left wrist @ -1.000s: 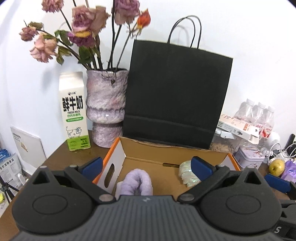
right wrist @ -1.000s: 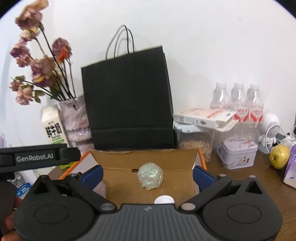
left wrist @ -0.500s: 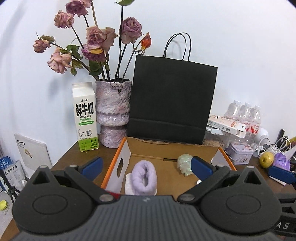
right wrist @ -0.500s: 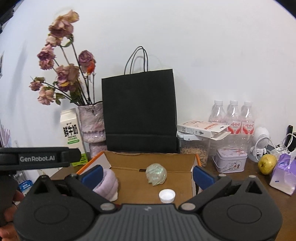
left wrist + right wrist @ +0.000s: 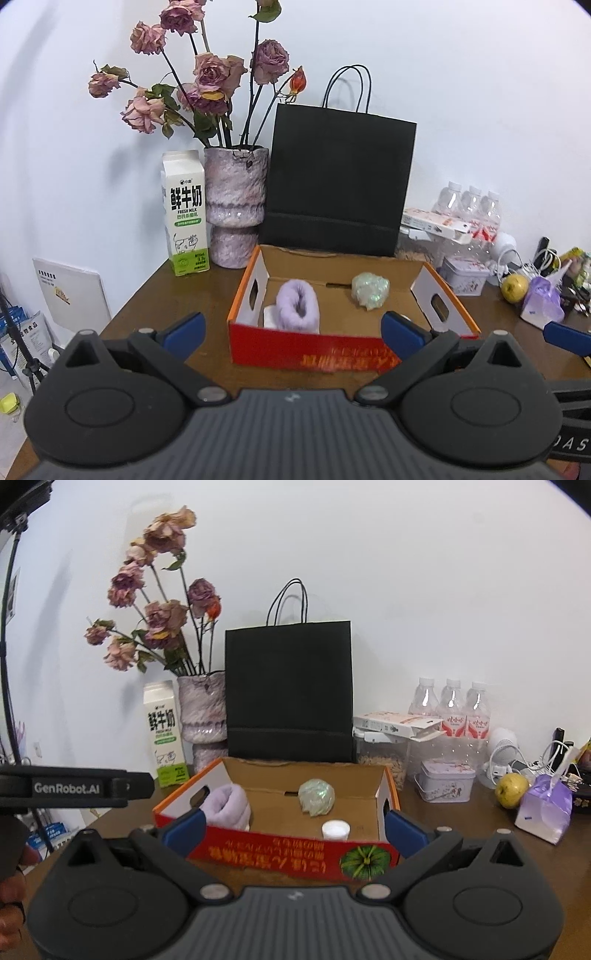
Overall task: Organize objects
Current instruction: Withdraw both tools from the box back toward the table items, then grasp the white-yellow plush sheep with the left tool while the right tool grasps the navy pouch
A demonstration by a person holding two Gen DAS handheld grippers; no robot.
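Observation:
An open cardboard box (image 5: 317, 354) (image 5: 273, 853) with a red front wall sits on the brown table. Inside lie a rolled purple fluffy cloth (image 5: 297, 308) (image 5: 227, 806), a shiny pale green crumpled ball (image 5: 369, 290) (image 5: 316, 797) and a small white cap (image 5: 335, 829). My left gripper (image 5: 291, 334) hovers open in front of the box with nothing between its blue fingertips. My right gripper (image 5: 293, 829) is open and empty too, just before the box's front wall. The left tool's body (image 5: 74, 788) crosses the right wrist view at left.
Behind the box stand a black paper bag (image 5: 338, 184), a vase of dried roses (image 5: 234, 206) and a milk carton (image 5: 184, 218). To the right are water bottles (image 5: 452, 710), a tin (image 5: 447, 781), a yellow apple (image 5: 511, 790) and a purple pouch (image 5: 543, 808).
Both grippers have pulled back from over the box; its red front wall has come into view and everything looks smaller. Both stayed open and empty.

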